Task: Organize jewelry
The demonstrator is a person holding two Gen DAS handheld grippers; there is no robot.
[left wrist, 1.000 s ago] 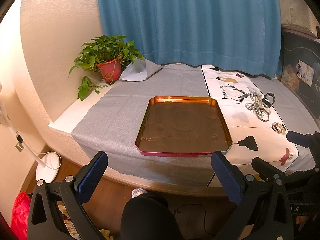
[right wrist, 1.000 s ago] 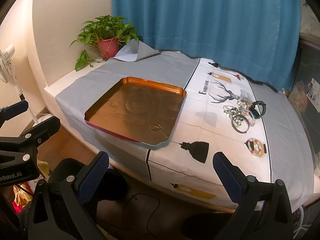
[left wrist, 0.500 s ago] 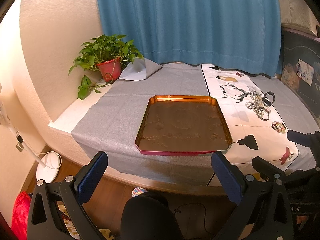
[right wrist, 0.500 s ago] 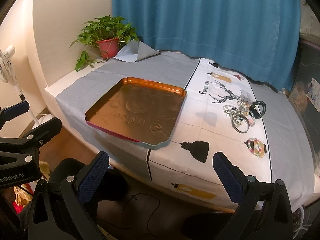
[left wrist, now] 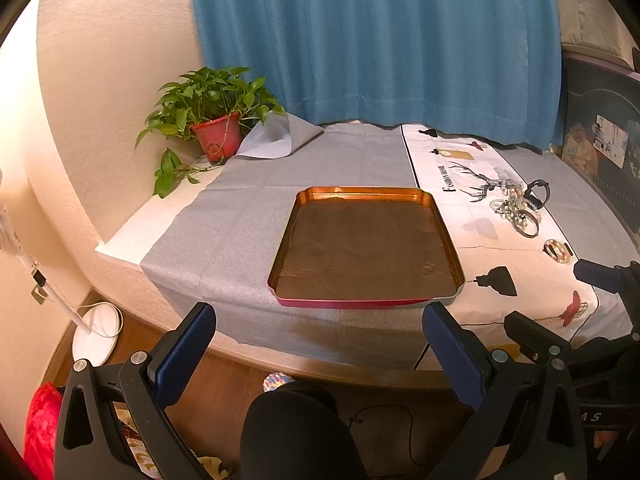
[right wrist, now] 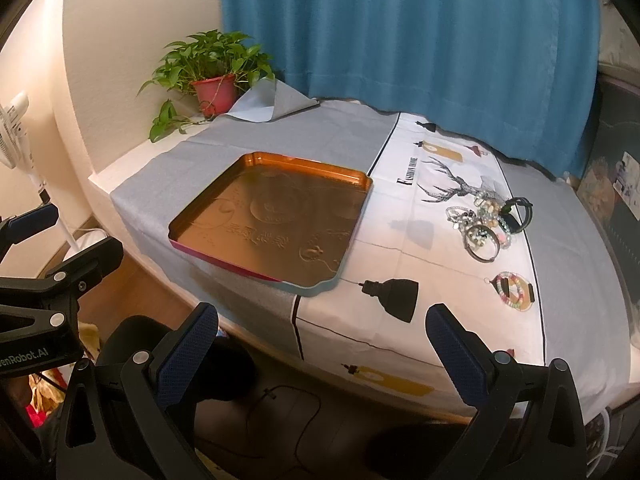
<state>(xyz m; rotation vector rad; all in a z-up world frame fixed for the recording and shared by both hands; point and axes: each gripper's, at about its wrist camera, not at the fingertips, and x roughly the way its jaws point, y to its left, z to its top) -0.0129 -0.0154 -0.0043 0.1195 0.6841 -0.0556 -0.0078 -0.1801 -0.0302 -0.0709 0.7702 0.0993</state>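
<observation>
A copper-coloured tray (left wrist: 436, 216) (right wrist: 360, 178) with nothing in it lies on the grey cloth in the middle of the table. To its right, on the white printed cloth, a pile of bracelets and beads (left wrist: 516, 206) (right wrist: 486, 222) is heaped together, and a single multicoloured bead bracelet (left wrist: 558, 249) (right wrist: 513, 291) lies nearer the front edge. My left gripper (left wrist: 320, 344) hangs open in front of the table edge, below the tray. My right gripper (right wrist: 322, 346) is open too, below the table's front edge and short of the jewelry. Neither holds anything.
A potted plant in a red pot (left wrist: 218, 138) (right wrist: 214, 92) stands at the back left corner beside a folded-up cloth corner. A blue curtain (left wrist: 380, 40) hangs behind the table. A white fan's base (left wrist: 96, 330) stands on the floor at left. A dark knee (left wrist: 296, 432) shows below.
Both views barely shift. The tray and jewelry have not moved, and both grippers stay open.
</observation>
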